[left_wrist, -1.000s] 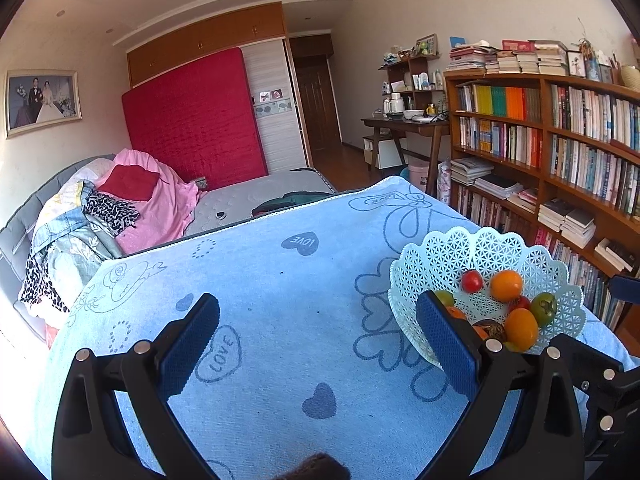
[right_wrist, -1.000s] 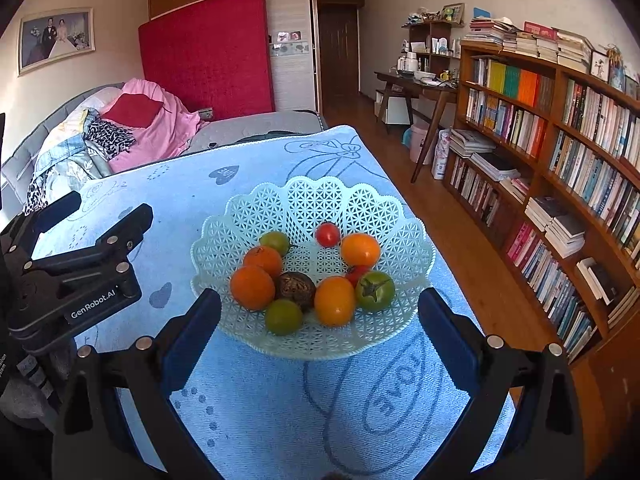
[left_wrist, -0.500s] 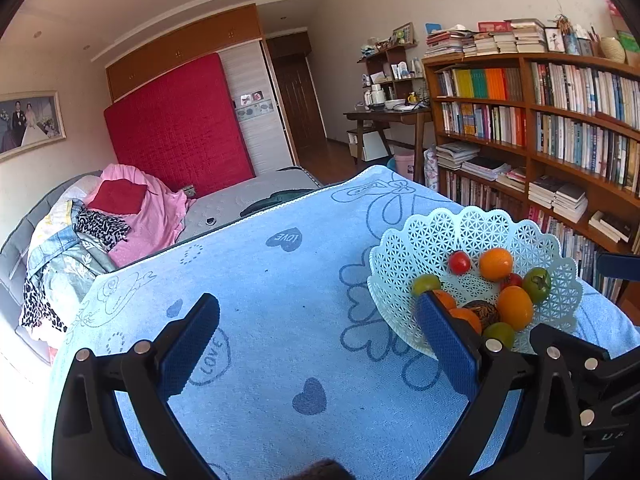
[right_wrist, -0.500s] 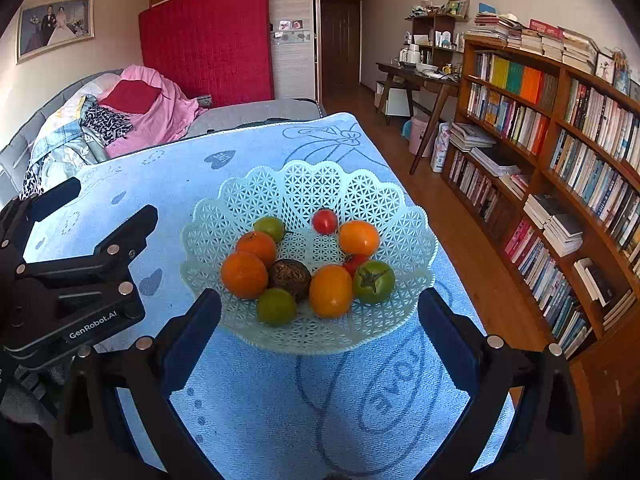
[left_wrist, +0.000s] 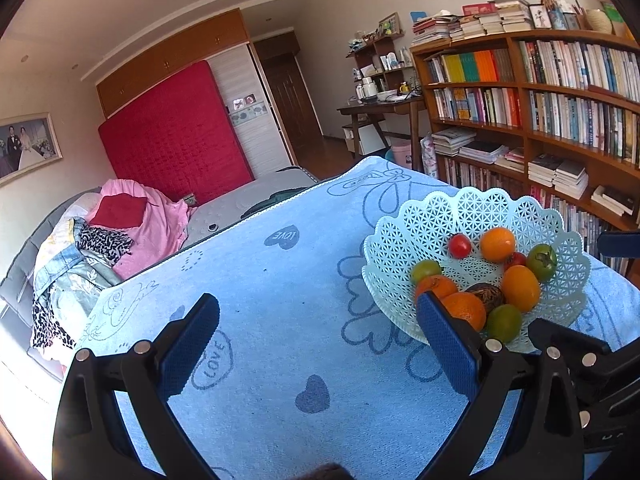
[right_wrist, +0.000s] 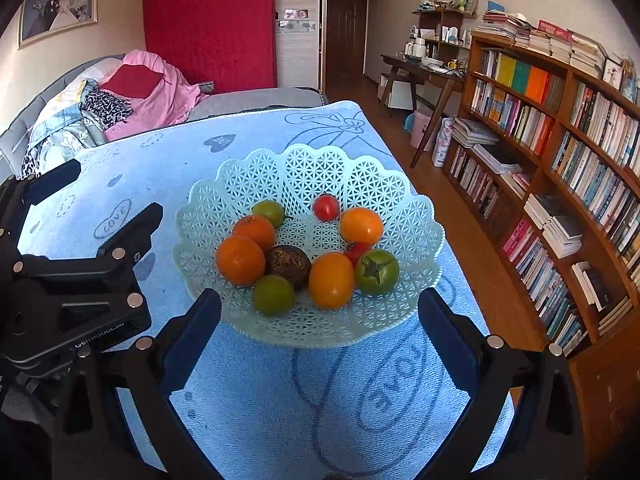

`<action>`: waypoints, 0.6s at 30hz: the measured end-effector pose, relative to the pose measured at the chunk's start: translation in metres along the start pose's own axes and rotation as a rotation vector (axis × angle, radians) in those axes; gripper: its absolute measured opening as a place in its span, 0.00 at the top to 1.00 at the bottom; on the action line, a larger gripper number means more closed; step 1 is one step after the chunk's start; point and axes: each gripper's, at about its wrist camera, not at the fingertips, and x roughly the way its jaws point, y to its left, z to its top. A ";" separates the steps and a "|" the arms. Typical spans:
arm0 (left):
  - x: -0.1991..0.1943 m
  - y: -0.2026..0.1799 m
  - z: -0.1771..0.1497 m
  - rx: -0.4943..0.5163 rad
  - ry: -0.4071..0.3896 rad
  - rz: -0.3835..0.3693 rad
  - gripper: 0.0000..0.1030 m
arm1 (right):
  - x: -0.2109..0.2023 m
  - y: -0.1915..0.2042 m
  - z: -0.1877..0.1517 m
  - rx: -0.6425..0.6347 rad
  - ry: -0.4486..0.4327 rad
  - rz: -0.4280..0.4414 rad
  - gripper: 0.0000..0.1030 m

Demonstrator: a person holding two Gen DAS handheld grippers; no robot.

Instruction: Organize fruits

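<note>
Here, lattice plastic basket (right_wrist: 360, 184) holds round fruits (right_wrist: 331, 280).

1. A pale green basket (right_wrist: 400, 216) with lacy holes sits on the blue cloth.
2. In it lie four orange fruits; one (right_wrist: 240, 260) is at the left.
3. Three green ones; one (right_wrist: 377, 271) has a dark stalk.
4. Two small red tomatoes (right_wrist: 326, 207).
5. A dark brown round fruit (right_wrist: 288, 262) sits in the middle, touching its neighbours.

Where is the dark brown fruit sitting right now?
In the right wrist view, the dark brown fruit lies mid-basket, between the front orange and the yellow-orange fruit.
</note>
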 end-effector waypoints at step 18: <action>0.000 -0.001 -0.001 0.013 -0.002 0.035 0.05 | 0.001 -0.001 0.000 0.000 0.004 -0.002 0.03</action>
